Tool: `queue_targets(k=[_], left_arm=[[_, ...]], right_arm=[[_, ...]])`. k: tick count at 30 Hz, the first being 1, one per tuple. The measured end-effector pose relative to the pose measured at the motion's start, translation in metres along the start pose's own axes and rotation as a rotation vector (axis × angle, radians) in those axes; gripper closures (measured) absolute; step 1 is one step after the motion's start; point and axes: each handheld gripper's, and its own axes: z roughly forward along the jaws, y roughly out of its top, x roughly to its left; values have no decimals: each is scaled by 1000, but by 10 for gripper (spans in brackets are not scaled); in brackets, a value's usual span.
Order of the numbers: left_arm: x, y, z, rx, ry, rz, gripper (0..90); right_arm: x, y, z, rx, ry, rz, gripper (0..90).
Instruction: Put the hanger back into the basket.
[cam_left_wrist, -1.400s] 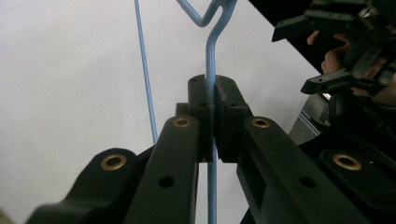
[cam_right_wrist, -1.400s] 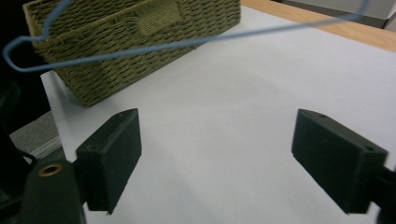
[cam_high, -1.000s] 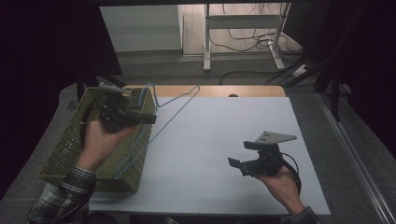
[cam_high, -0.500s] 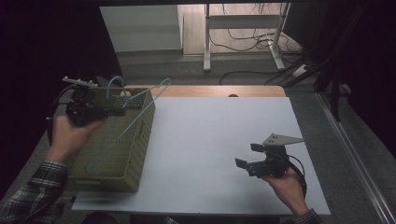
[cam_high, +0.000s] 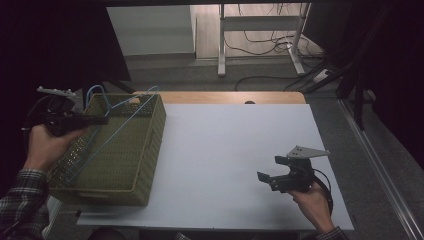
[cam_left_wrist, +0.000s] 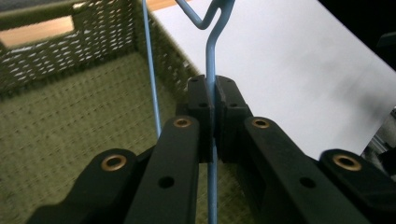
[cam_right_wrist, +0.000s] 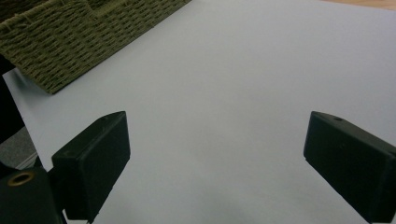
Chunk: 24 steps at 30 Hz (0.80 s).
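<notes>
High view showed us a white desk (cam_high: 235, 165) with a green woven basket (cam_high: 145, 150) at its left edge. Our left gripper (cam_high: 102, 120) hovered over the basket's left rim, held level and pointing toward the desk. Its fingers (cam_left_wrist: 201, 100) were clamped tight on a blue wire hanger (cam_high: 112, 132), which slanted across the basket's open top, one end near the far rim and the other low near the left wall.

Left gripper view looked along those fingers: the pads pressed together on the hanger's thin stem (cam_left_wrist: 211, 70), just below the twisted neck, and the stem ran on down between the black arms. A second straight run of the wire passed just left of the fingers, over the basket's woven floor (cam_left_wrist: 70, 135).

Our right gripper (cam_high: 266, 178) rested near the desk's near right corner, well apart from the basket, pointing left. Right gripper view showed its fingers (cam_right_wrist: 93, 158) spread wide with nothing between them but bare desk (cam_right_wrist: 224, 93), and the basket's corner (cam_right_wrist: 70, 42) lay far off at upper left.
</notes>
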Motion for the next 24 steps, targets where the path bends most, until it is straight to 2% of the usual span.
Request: queue_targets(k=[1, 2, 5, 6, 7, 8, 9, 10, 13, 14, 15, 18, 21, 22, 24], left_arm=[[0, 0, 0, 0, 0, 0, 872], [8, -5, 0, -2, -2, 1, 872], [16, -11, 2, 4, 4, -1, 872], [23, -16, 6, 8, 7, -4, 872], [23, -16, 6, 8, 7, -4, 872], [30, -22, 10, 8, 3, -11, 871], [30, -22, 10, 8, 3, -11, 872], [36, -28, 16, 13, -3, -22, 871], [40, -33, 23, 20, 0, -26, 871], [45, -39, 30, 23, 2, -43, 871], [45, -39, 30, 23, 2, -43, 871], [52, -49, 44, 41, 7, -66, 871], [55, -53, 48, 47, 11, -88, 870], [58, -57, 53, 65, 30, -107, 870], [61, -60, 55, 75, 37, -121, 869]], right_arm=[[0, 0, 0, 0, 0, 0, 66], [0, -1, 1, 4, -1, 3, 66], [-1, -1, 2, 8, -3, 3, 66], [-1, -2, 3, 11, -6, 4, 67], [-1, -2, 3, 13, -6, 4, 67], [-1, -2, 4, 15, -9, 3, 67], [-1, -2, 4, 15, -9, 3, 67], [-1, -2, 4, 16, -10, 3, 67], [-1, -3, 5, 17, -11, 5, 67], [-1, -3, 6, 22, -11, 7, 66], [-1, -3, 6, 23, -11, 7, 67], [-1, -5, 7, 31, -11, 7, 67], [-2, -5, 8, 35, -9, 10, 67], [-2, -5, 9, 38, -9, 8, 67], [-2, -6, 9, 41, -7, 9, 67]])
